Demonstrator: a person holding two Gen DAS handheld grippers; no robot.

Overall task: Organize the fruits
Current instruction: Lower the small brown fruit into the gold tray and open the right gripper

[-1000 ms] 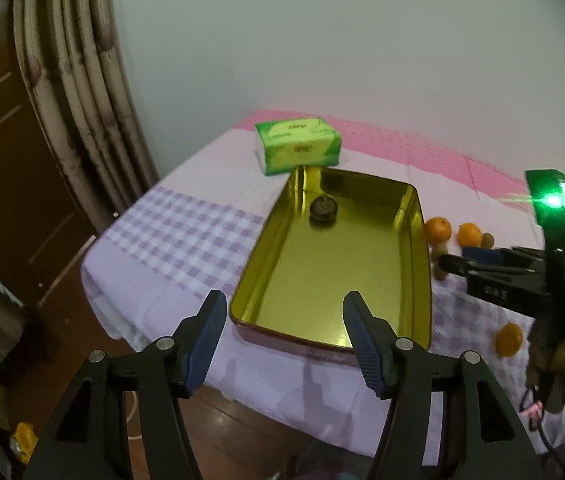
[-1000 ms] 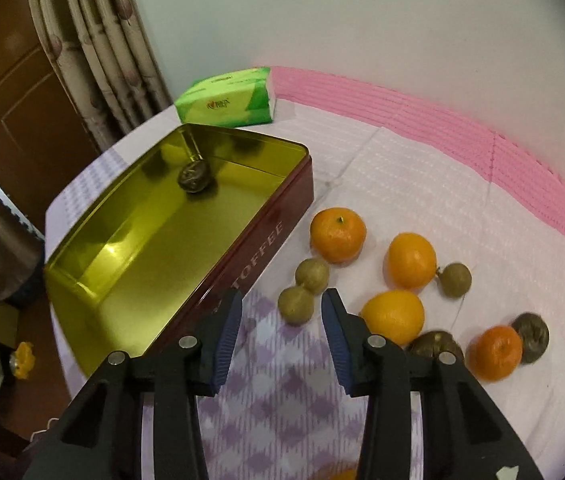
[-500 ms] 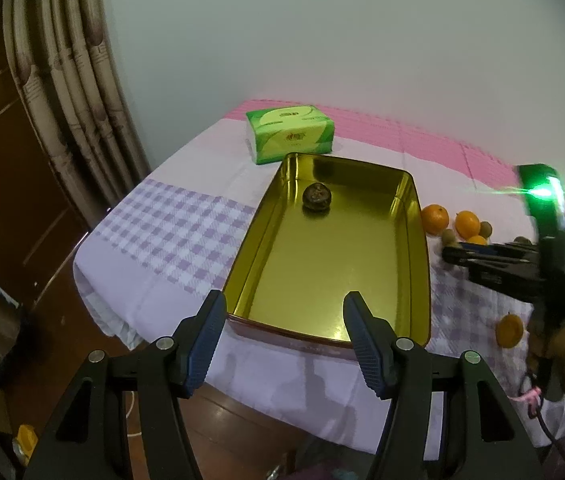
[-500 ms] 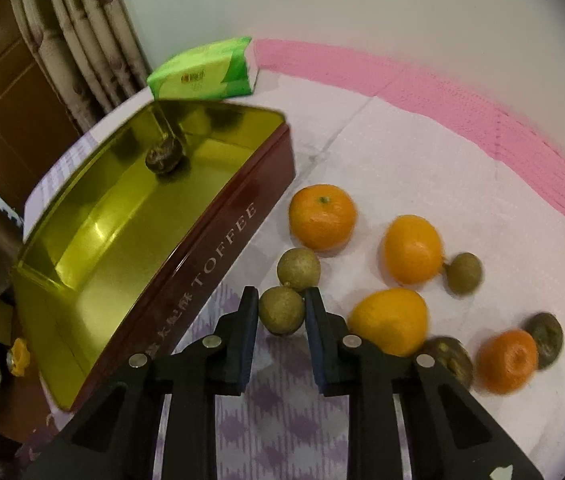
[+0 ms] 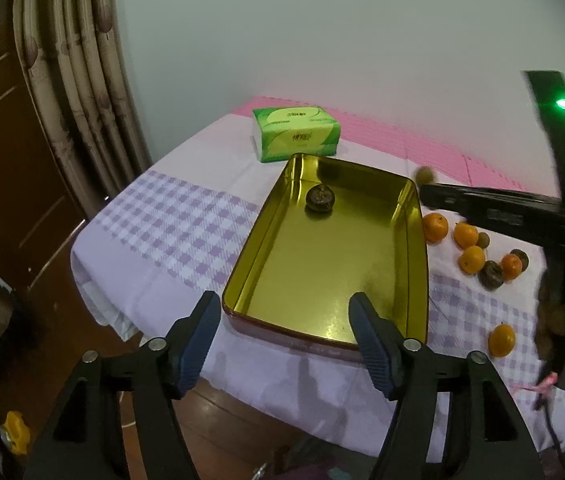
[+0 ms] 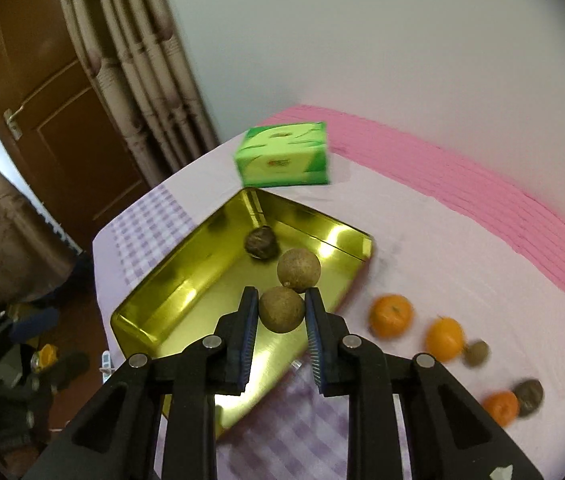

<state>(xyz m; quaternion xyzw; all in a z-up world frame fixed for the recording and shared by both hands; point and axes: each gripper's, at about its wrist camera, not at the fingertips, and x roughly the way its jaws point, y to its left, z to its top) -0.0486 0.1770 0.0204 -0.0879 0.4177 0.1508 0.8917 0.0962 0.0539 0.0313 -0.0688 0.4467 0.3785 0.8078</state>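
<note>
The right hand-held gripper (image 6: 281, 312) is clamped on a small brown-green round fruit (image 6: 281, 309), with a second like fruit (image 6: 297, 269) touching it just ahead, apparently joined to it. Both are raised over the gold tin (image 6: 154, 300), near its right wall. One dark wrinkled fruit (image 6: 260, 242) lies inside the tin towards the far end. The left hand-held gripper (image 5: 282, 340) is empty over the tin's near edge; its jaws have just been opening. Oranges (image 6: 391, 316) and further small fruits lie on the bench (image 6: 422, 240) right of the tin. A green tissue pack (image 6: 284, 154) sits beyond the tin.
</note>
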